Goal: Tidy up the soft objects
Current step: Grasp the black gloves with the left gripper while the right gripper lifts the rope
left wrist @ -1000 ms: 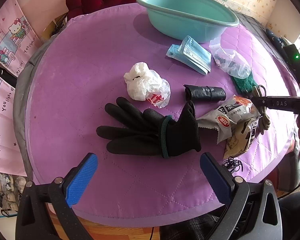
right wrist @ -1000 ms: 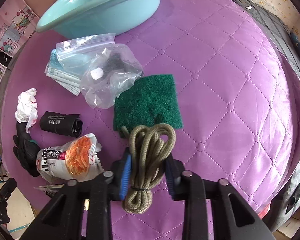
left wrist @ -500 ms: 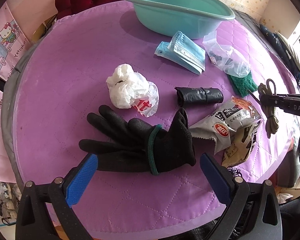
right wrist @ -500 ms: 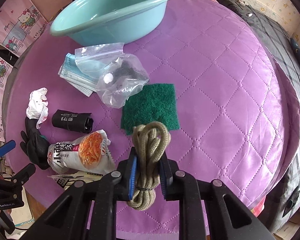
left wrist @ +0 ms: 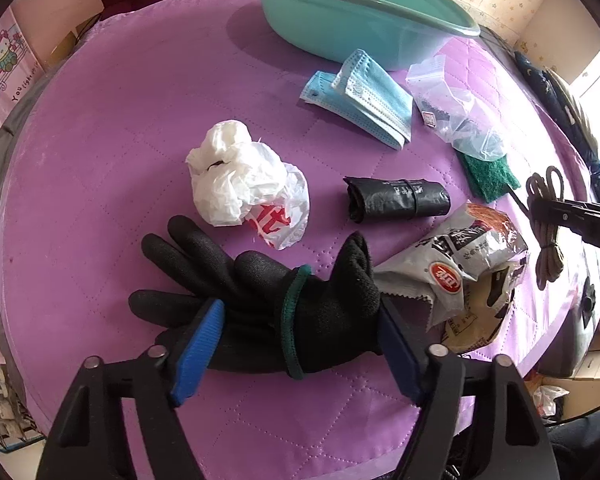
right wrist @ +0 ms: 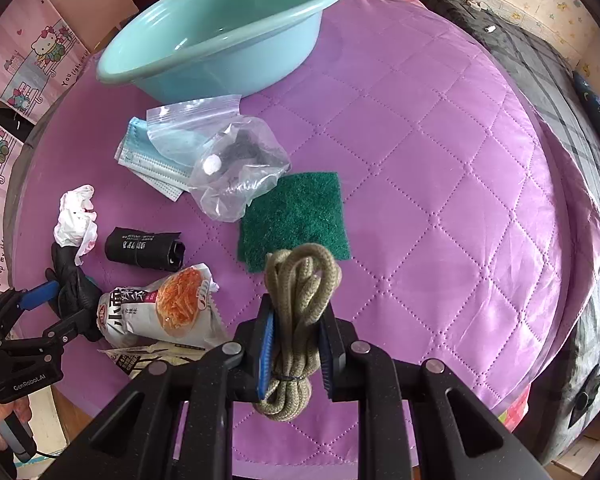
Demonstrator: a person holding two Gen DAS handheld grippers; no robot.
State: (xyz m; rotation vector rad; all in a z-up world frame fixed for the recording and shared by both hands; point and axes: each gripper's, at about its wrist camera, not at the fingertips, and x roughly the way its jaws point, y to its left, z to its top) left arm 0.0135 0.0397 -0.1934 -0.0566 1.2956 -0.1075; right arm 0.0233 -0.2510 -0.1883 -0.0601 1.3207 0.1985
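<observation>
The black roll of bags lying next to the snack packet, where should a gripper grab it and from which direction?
Grip the black roll across its middle, coming down from above, with the fingers on its two long sides. It lies flat on the purple cover, a short cylinder with space on both long sides, clear of the snack packet.

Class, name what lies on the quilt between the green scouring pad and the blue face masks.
A clear zip bag with dark contents lies there, overlapping the green scouring pad and the blue face masks; the right wrist view shows it best.
</observation>
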